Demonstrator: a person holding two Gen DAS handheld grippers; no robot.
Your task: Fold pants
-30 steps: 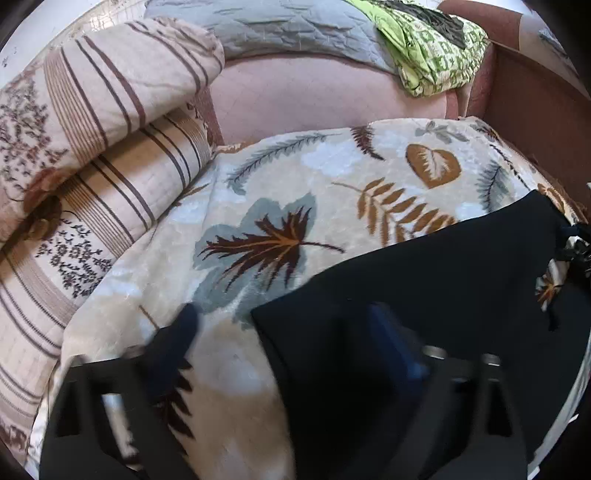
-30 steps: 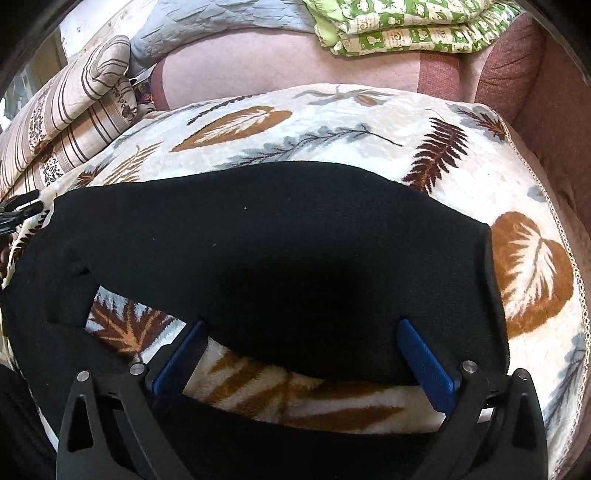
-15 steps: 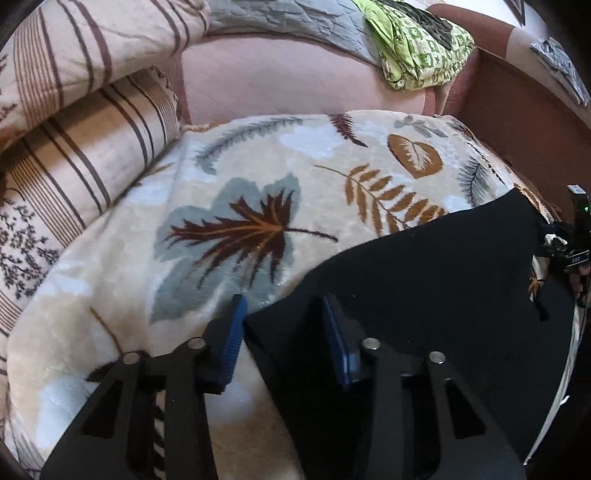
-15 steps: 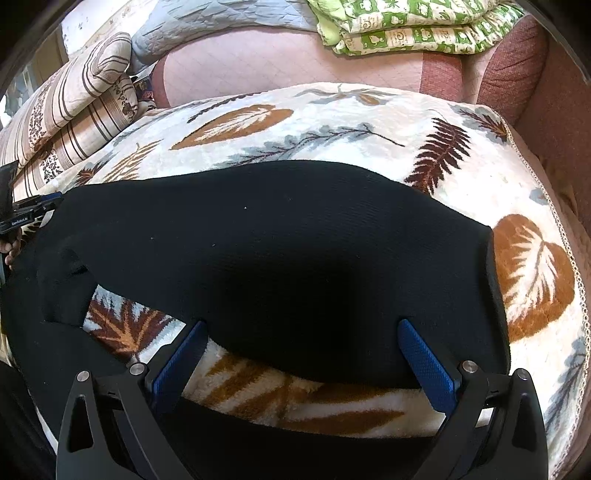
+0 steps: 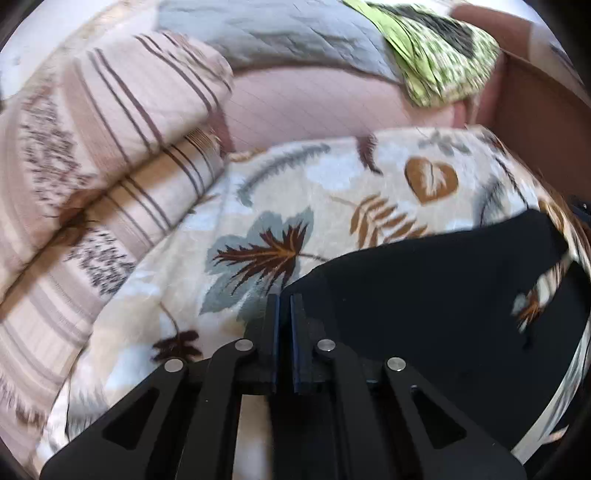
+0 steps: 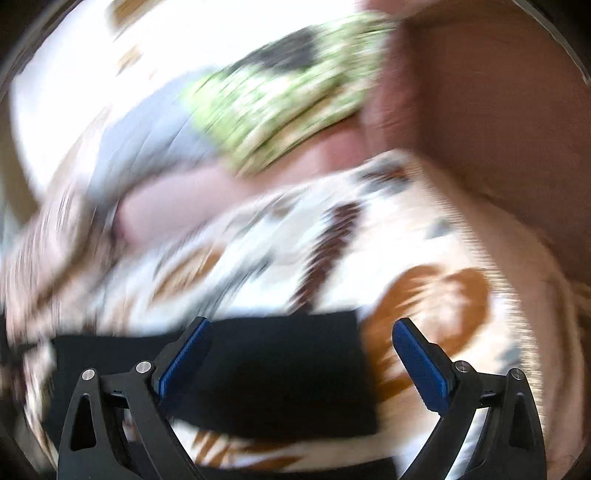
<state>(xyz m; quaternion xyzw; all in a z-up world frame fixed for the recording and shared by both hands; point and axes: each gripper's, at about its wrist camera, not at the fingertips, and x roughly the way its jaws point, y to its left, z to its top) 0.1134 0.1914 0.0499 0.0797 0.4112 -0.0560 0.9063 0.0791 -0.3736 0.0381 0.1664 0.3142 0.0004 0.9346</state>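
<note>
Black pants point(image 5: 424, 295) lie spread on a leaf-patterned blanket point(image 5: 258, 206) on a sofa. My left gripper point(image 5: 283, 301) is shut on the left corner of the pants, its blue-padded fingers pinching the black fabric edge. In the right wrist view, which is badly blurred, my right gripper point(image 6: 301, 328) is open, its fingers straddling the right end of the pants point(image 6: 280, 365) just above the blanket point(image 6: 436, 295).
Striped pillows point(image 5: 110, 147) are stacked at the left. A grey quilt point(image 5: 295, 33) and a green patterned cloth point(image 5: 436, 59) lie on the sofa back. A brown armrest point(image 5: 535, 110) rises at the right.
My left gripper has closed on the left corner of the pants. My right gripper has swung fast to the right end of the pants, still open.
</note>
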